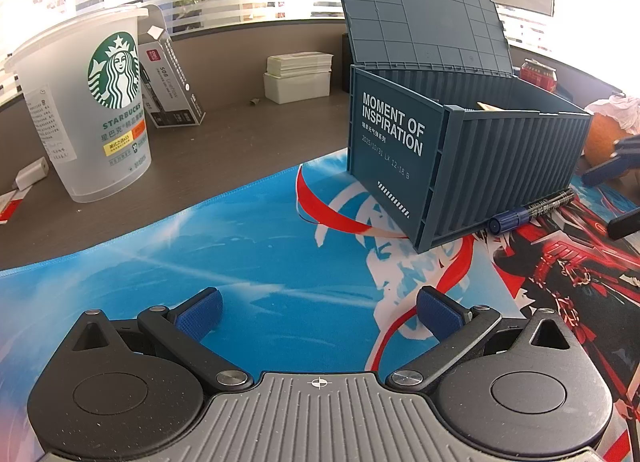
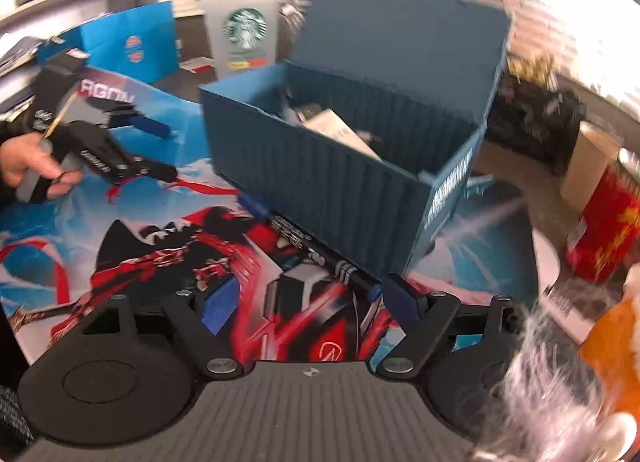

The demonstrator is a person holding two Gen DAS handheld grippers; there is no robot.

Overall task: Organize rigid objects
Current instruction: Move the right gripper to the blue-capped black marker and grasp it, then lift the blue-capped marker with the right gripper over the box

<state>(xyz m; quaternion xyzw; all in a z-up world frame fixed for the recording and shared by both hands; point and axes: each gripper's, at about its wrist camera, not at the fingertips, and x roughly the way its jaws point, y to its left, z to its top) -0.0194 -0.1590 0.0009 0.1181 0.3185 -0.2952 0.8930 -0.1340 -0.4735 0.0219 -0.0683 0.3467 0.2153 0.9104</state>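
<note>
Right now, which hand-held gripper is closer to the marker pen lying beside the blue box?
Right. The right hand-held gripper is open just short of the marker pen, one finger by its end. The left hand-held gripper sits farther back over the mat, apart from it.

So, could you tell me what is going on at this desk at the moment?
A person is tidying items into a blue container-shaped box that stands on the printed desk mat with its lid up and a few things already inside. A marker pen lies on the mat against the box's side. The right gripper is open just in front of the marker, not yet holding it. The left gripper hangs open and empty above the mat.
</note>
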